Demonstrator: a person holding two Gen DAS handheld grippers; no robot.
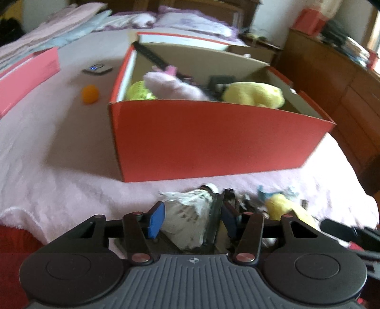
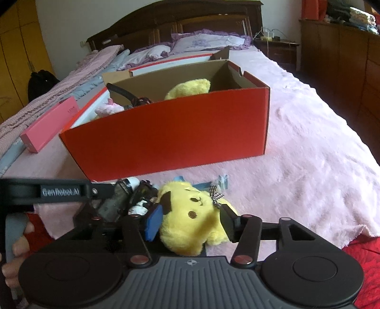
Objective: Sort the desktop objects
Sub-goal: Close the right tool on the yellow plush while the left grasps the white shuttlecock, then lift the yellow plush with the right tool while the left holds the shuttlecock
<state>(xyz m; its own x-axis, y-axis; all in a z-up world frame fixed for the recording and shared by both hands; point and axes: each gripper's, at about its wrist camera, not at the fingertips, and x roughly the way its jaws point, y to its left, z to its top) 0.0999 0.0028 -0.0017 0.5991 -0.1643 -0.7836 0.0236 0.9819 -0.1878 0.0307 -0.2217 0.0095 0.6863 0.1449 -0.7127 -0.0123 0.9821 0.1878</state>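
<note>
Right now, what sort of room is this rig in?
A bedroom, most likely. The work surface is a bed with a pink blanket, pillows lie against a dark wooden headboard, and a nightstand stands beside it.

A home bedroom: a made bed [image 2: 308,147] with pillows [image 2: 204,41] (purple-frilled), a dark wooden headboard [image 2: 180,19], and wardrobes [image 2: 344,59].
</note>
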